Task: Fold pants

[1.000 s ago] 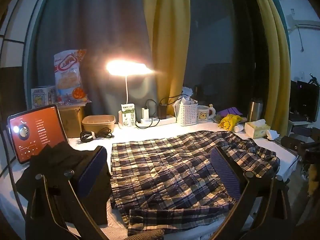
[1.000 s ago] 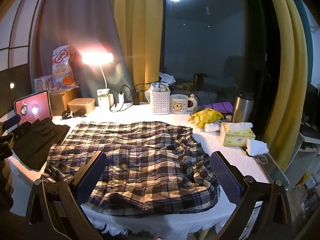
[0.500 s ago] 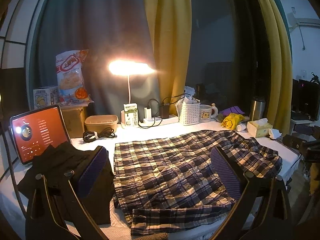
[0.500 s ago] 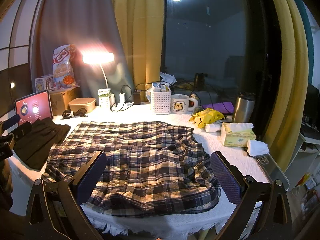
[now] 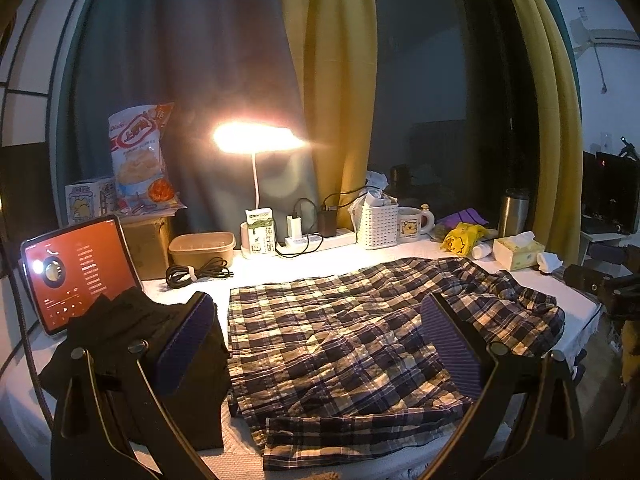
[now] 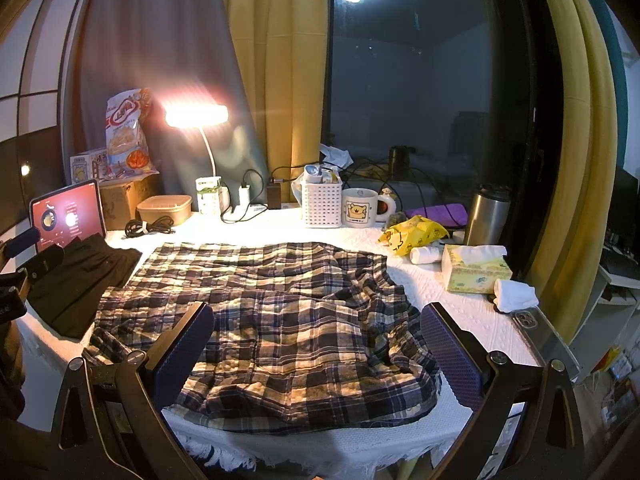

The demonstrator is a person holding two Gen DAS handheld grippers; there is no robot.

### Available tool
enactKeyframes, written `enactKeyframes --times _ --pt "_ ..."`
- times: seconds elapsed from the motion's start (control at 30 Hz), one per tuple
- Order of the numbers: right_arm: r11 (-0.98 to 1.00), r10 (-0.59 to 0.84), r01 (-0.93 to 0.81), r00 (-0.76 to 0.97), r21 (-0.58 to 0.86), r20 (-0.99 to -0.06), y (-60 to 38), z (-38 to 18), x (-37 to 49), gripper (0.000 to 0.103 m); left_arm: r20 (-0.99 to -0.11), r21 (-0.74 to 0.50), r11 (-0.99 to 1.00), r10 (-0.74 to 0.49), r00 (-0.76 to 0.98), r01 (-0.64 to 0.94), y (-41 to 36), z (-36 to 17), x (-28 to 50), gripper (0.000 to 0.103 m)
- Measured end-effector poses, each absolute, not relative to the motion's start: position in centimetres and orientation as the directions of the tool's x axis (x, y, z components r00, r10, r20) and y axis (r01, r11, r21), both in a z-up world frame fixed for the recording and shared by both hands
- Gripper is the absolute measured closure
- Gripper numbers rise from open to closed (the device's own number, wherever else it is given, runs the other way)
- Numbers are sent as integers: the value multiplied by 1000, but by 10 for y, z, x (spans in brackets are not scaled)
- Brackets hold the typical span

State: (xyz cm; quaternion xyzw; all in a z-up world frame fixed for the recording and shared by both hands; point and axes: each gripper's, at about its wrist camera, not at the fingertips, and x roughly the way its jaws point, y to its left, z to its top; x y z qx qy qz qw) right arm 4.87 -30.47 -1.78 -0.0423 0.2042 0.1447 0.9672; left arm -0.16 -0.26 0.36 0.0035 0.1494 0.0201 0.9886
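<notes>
Plaid pants point(image 5: 340, 344) point(image 6: 272, 312) lie spread and rumpled across the white-covered table point(image 6: 472, 308). My left gripper point(image 5: 316, 344) hovers open above their left part, nothing between its fingers. My right gripper point(image 6: 316, 344) is open too, held over the near right part of the pants, near the table's front edge. The right gripper's body shows at the right edge of the left wrist view; the left one shows at the left edge of the right wrist view.
A folded black garment point(image 5: 132, 344) point(image 6: 80, 276) lies left of the pants, by a lit tablet point(image 5: 76, 268). Along the back stand a lamp point(image 5: 256, 144), white basket point(image 6: 322, 204), mug point(image 6: 360, 208), steel flask point(image 6: 488, 216). Tissue box point(image 6: 476, 270) and phone point(image 6: 536, 324) sit at right.
Both grippers drifted only slightly; the left wrist view shifted a little to the left. The pants lie as before and both grippers stay open.
</notes>
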Motion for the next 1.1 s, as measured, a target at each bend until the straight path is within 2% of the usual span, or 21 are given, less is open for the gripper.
enactKeyframes --times 1.1 --pt "954 263 -298 874 -23 -409 -306 -18 48 0 -290 22 999 42 956 -37 -7 8 -2 1"
